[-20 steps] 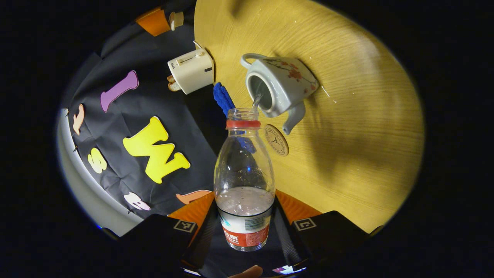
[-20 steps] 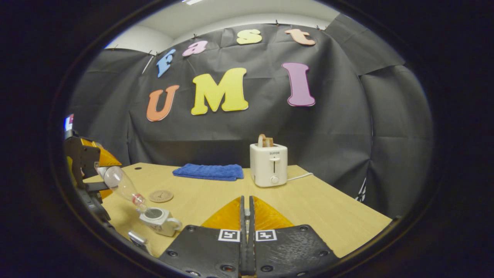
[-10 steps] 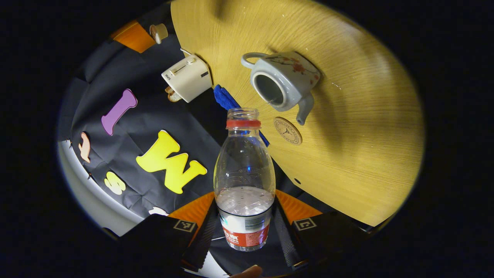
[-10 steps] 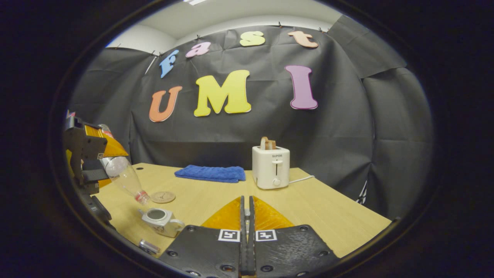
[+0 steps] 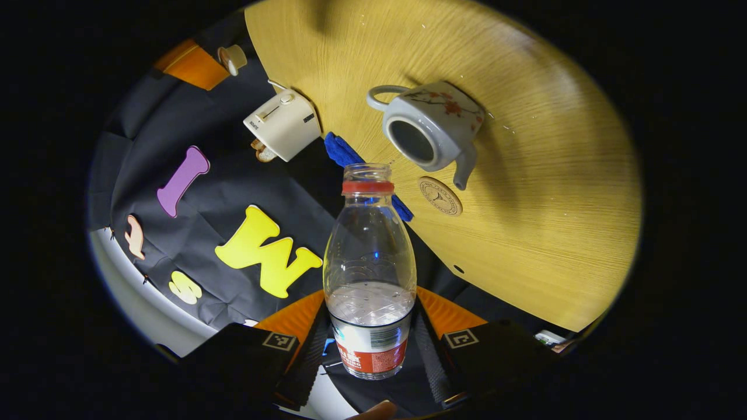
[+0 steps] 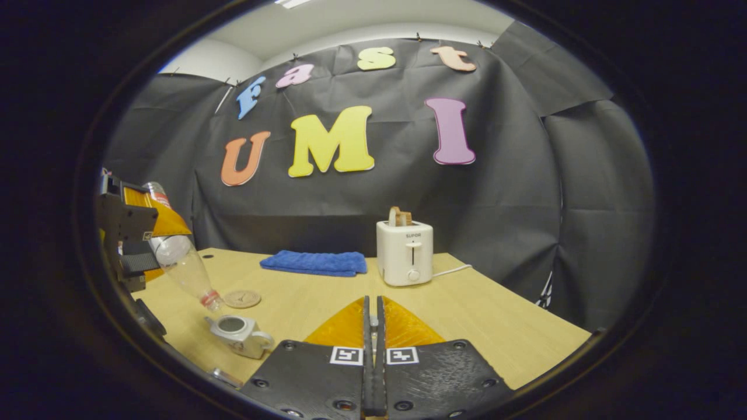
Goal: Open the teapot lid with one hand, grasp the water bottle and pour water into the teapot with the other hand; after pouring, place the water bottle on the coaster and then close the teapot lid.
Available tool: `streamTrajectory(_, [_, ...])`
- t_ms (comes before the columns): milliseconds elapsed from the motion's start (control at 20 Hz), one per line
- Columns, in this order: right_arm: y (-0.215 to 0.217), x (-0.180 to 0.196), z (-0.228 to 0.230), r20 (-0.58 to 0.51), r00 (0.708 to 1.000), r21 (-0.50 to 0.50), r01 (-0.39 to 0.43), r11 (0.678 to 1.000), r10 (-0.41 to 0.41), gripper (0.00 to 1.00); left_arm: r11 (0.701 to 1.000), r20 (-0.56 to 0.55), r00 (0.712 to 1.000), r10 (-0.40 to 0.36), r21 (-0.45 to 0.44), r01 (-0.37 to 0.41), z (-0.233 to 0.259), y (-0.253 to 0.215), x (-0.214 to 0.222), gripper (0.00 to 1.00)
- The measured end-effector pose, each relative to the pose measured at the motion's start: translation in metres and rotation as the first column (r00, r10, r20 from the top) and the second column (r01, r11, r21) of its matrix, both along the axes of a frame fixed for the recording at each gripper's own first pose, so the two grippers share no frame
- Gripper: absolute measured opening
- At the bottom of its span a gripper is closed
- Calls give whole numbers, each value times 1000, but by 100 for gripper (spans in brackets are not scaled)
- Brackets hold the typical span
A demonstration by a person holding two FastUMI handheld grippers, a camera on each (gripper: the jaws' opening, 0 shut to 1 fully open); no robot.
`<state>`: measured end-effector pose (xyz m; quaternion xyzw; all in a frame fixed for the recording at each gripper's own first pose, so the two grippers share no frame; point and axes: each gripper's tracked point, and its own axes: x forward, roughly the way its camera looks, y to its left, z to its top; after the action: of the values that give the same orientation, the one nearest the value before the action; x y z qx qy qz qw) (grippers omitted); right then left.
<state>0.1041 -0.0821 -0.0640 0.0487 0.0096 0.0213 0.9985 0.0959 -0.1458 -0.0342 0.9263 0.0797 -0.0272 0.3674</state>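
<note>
My left gripper (image 5: 370, 318) is shut on the lower body of a clear water bottle (image 5: 370, 256) with a red neck ring and no cap. In the right gripper view the bottle (image 6: 184, 268) hangs tilted, mouth down, just above the open grey teapot (image 6: 236, 335). No water runs from it. The teapot (image 5: 435, 125) stands lidless on the table, with the round coaster (image 5: 440, 196) beside its spout. My right gripper (image 6: 373, 303) is shut and held high; in the left gripper view a small cream lid (image 5: 233, 58) sits at its tip.
A white toaster (image 6: 404, 259) with bread in it stands at the back of the wooden table (image 6: 496, 326), with a folded blue towel (image 6: 315, 262) to its left. The toaster's cord trails to the right. The right half of the table is bare.
The water stream into the teapot has stopped. My left gripper has lifted the bottle up and away from the teapot's opening. The right gripper has hardly moved.
</note>
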Motion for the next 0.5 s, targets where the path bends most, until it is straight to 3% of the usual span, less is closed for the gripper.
streamTrajectory(350, [1,1,-1,-1,1000,-11,0,1000,0,0,1000,-6,1000,7,-20,-7,-5,4,2,76])
streamTrajectory(500, [0,0,-1,0,1000,-6,-1,1000,1,0,997,-22,1000,-18,-74,17,-8,2,3,76])
